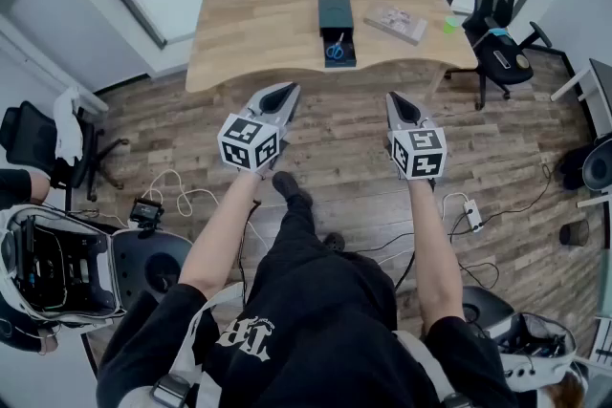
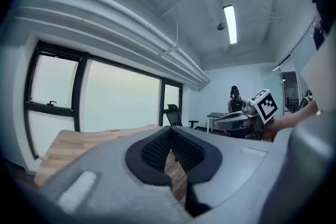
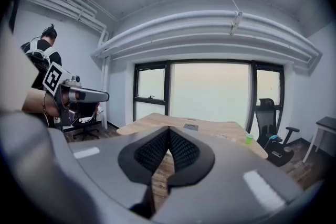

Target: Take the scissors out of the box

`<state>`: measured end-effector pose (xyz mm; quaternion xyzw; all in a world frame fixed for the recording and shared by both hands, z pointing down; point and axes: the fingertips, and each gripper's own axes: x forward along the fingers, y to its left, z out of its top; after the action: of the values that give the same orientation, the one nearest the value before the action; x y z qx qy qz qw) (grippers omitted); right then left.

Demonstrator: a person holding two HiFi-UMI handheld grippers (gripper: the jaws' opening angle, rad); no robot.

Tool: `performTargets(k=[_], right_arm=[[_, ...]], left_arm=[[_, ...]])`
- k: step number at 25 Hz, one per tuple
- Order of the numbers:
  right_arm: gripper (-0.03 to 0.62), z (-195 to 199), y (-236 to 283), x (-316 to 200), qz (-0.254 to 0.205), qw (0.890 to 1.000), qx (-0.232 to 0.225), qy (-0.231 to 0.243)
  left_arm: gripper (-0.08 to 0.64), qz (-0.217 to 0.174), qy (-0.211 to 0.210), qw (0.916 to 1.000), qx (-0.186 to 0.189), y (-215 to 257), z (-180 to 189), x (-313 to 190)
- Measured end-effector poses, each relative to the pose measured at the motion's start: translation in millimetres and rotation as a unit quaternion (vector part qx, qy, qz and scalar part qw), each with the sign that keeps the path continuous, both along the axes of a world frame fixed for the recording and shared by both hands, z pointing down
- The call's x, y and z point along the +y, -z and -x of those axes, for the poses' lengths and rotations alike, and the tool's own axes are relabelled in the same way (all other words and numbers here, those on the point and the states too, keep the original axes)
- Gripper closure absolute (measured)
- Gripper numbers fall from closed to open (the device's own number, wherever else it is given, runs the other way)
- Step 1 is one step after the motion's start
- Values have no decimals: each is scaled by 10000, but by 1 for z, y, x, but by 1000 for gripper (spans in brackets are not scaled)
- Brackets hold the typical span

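Blue-handled scissors [image 1: 335, 50] lie in the open front part of a dark box [image 1: 337, 17] on the wooden table [image 1: 249, 24], in the head view. My left gripper [image 1: 283, 94] and right gripper [image 1: 395, 101] hang over the wood floor, well short of the table's front edge, both shut with nothing between the pads. In the right gripper view my right gripper [image 3: 168, 131] points at the table [image 3: 210, 128], where the box [image 3: 190, 126] is a small dark shape. My left gripper [image 2: 170, 132] shows its pads meeting at the tips.
A flat packet [image 1: 396, 22] and a small green cup [image 1: 450, 25] sit on the table's right side. Office chairs stand at the right [image 1: 497, 24] and left [image 1: 43, 140]. Cables and a power strip [image 1: 470, 214] lie on the floor. Another person [image 3: 42, 57] stands far left.
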<state>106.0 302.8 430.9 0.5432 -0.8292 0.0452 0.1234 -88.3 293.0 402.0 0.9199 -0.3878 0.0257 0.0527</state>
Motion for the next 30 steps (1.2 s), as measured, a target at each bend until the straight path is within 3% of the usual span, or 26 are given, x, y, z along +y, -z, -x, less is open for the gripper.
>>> performTargets(k=[16,20,30], right_arm=[[588,-12,-17,-8,201,9995,-235,-29],[588,-21,-18,-30,219,9989,-422,-19],[588,-51,-32,-121,454,9984,-310,149]], left_arm=[[560,93,51,9999,-128,-18,-10,-10],[560,173,105,9997,-96,-28,-16,-36],[560,436,242,9988,-14,-54,-46,-120]])
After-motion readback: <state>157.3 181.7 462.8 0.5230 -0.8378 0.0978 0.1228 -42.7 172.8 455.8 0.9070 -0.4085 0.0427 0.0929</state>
